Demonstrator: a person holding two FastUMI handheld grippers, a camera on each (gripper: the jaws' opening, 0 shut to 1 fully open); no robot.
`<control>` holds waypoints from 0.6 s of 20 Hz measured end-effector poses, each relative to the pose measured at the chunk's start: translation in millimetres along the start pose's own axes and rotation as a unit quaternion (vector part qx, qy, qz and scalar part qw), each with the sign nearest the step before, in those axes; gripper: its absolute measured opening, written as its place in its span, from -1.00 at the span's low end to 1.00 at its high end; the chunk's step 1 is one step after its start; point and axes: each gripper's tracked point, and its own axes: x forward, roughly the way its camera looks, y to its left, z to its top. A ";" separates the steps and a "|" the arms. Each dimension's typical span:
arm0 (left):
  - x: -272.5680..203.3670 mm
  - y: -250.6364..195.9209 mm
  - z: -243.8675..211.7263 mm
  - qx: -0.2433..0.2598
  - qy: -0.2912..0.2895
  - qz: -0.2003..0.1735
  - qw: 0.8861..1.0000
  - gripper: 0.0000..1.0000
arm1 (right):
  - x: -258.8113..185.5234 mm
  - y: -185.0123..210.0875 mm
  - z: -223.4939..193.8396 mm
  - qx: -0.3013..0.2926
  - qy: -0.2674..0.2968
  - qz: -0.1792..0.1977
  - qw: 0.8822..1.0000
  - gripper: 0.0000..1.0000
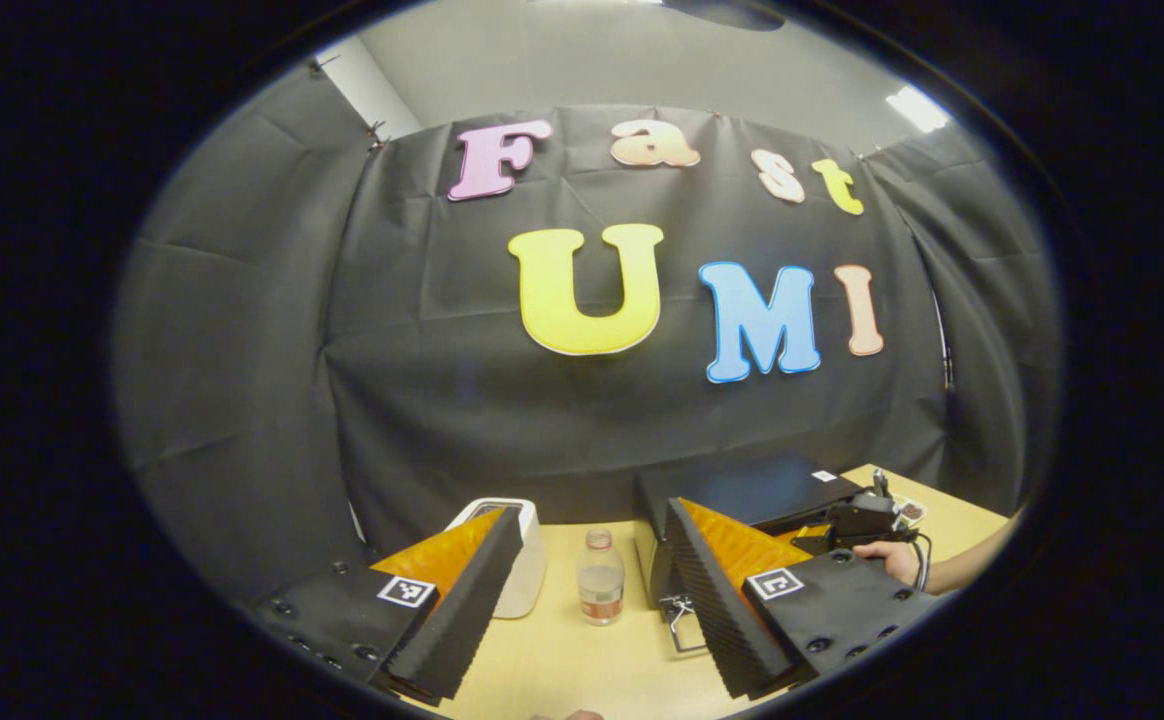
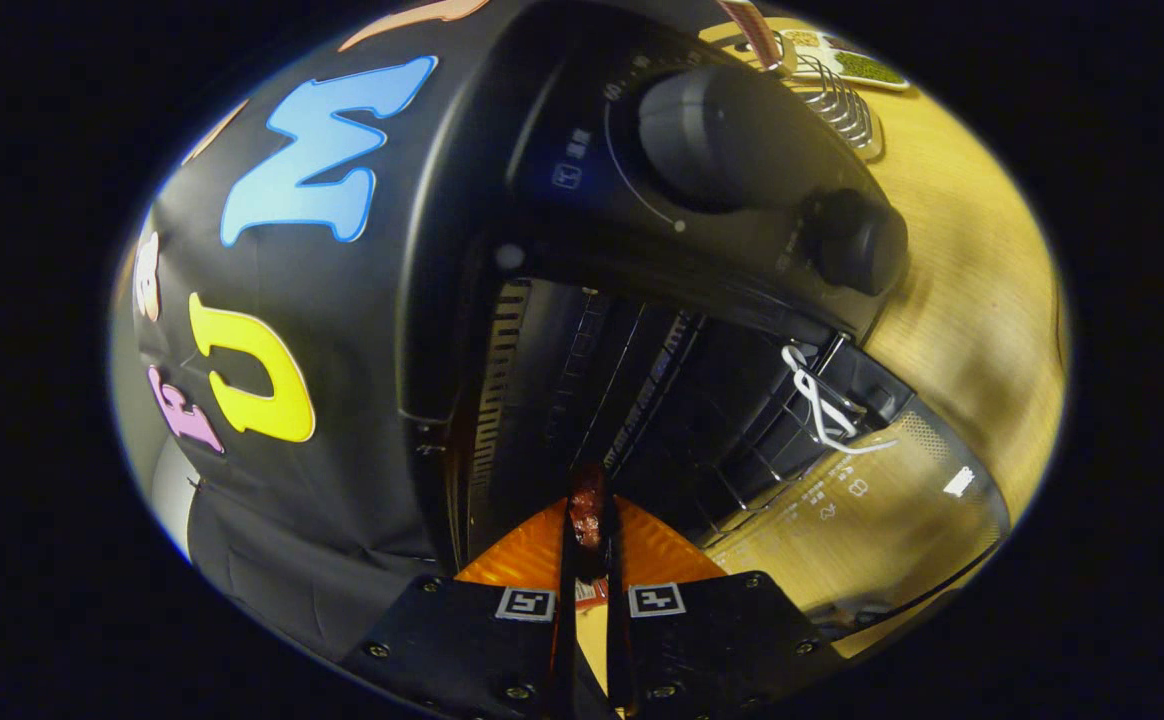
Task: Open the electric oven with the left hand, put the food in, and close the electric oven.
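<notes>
Wooden table (image 1: 562, 650) bears black electric oven (image 2: 642, 230), door (image 2: 872, 500) open.

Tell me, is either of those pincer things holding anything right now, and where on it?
The right gripper pinches a thin reddish piece of food by its near end, pointing into the open oven. The left gripper is open, holding nothing.

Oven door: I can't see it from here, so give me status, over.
Oven door open, down. Right tool shut on food, at the cavity mouth. Left tool open, held back, above the table. Nothing blocking.
</notes>
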 end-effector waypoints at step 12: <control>28.5 -11.5 -2.7 -0.023 0.002 -0.050 0.998 0.95 | -17.0 -25.3 46.4 -0.299 -0.102 -0.210 0.925 -0.17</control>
